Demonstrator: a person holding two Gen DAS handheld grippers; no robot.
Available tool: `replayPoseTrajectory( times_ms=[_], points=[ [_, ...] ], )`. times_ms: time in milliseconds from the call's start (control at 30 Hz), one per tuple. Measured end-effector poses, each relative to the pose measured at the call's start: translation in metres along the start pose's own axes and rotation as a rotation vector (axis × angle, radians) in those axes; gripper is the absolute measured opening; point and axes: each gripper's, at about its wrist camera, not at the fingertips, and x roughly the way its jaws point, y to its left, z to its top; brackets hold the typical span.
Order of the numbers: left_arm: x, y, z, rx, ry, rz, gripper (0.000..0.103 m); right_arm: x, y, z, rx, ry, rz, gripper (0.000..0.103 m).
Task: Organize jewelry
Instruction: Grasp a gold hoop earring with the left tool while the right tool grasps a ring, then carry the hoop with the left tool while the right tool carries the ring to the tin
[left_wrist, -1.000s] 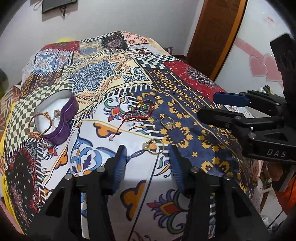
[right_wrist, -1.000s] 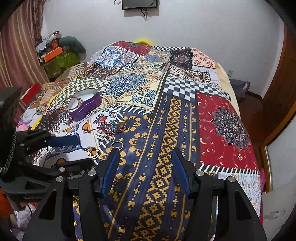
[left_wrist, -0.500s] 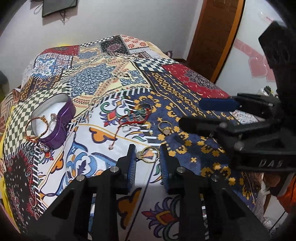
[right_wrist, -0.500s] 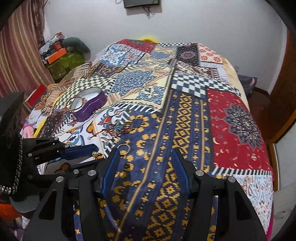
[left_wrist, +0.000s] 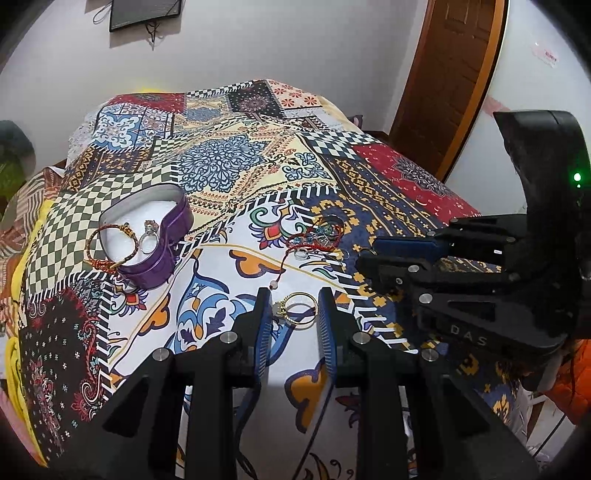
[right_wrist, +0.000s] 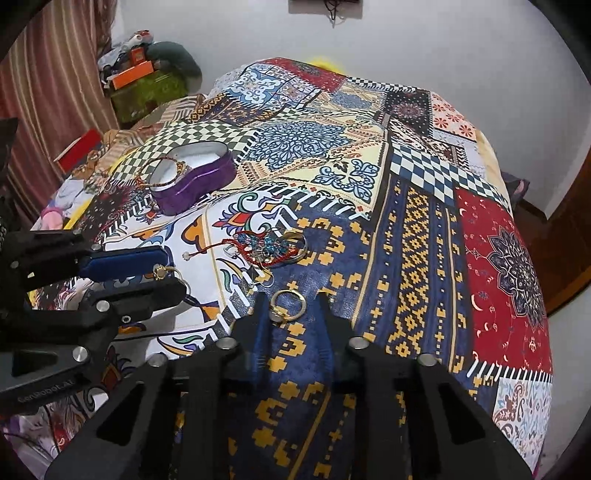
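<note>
A purple heart-shaped tin (left_wrist: 155, 236) holds a red-and-gold bracelet (left_wrist: 110, 245) and a silver ring (left_wrist: 149, 236); it also shows in the right wrist view (right_wrist: 195, 177). A tangle of red cord and blue bead jewelry (left_wrist: 317, 236) lies mid-bed (right_wrist: 266, 249). My left gripper (left_wrist: 295, 308) is partly closed around a gold ring (left_wrist: 297, 308), fingers beside it. My right gripper (right_wrist: 290, 308) straddles a second gold ring (right_wrist: 286, 306), also narrowed. Whether either ring is clamped does not show.
The patchwork bedspread (right_wrist: 424, 229) covers the bed. Boxes and clutter (right_wrist: 140, 74) sit at the far left by a curtain. A wooden door (left_wrist: 450, 74) stands at the right. Each gripper shows in the other's view, close together.
Both grippers moved forward and narrowed, each now framing a gold ring between its fingers. The left narrowed first, the right in the last half second.
</note>
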Motion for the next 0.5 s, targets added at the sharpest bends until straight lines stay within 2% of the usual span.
replayPoseTrajectory(
  times_ms=[267,500],
  points=[
    [-0.009,-0.001,0.004,-0.004,-0.020,0.005,0.025,-0.010,-0.003,0.002,0.028,-0.023,-0.001,0.017],
    [-0.026,0.001,0.016,-0.009,-0.070,0.021,0.025,-0.037,-0.001,0.015,0.057,-0.096,0.007,0.017]
  ],
)
